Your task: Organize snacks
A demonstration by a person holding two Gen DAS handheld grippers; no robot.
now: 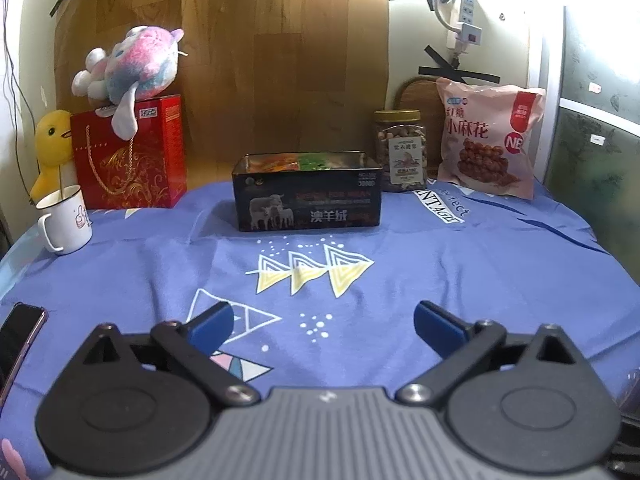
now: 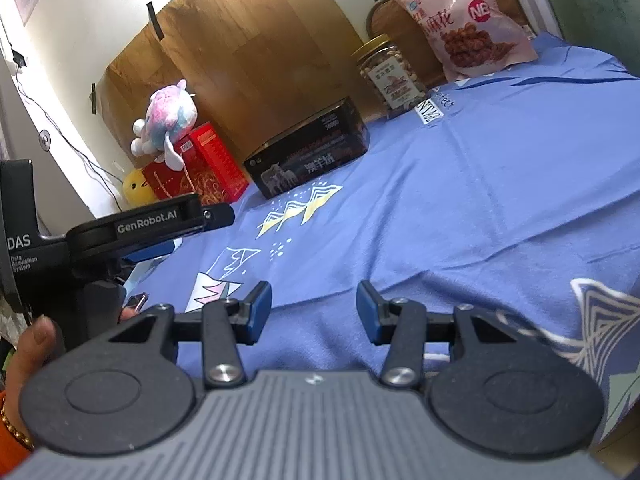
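A black open-top box (image 1: 307, 196) with orange and green snack packets inside stands at the back middle of the blue cloth; it also shows in the right wrist view (image 2: 308, 152). A clear jar of nuts with a gold lid (image 1: 401, 150) (image 2: 390, 74) stands to its right. A pink bag of fried twists (image 1: 489, 140) (image 2: 466, 20) leans against the wall further right. My left gripper (image 1: 323, 324) is open and empty, low over the cloth near the front edge. My right gripper (image 2: 314, 312) is open and empty, also near the front.
A red gift box (image 1: 130, 156) with a pink plush toy (image 1: 130, 66) on top, a yellow duck plush (image 1: 50, 148) and a white mug (image 1: 66, 220) stand at the back left. A phone (image 1: 18, 340) lies at the left edge. The left gripper's body (image 2: 132, 228) shows at the right wrist view's left.
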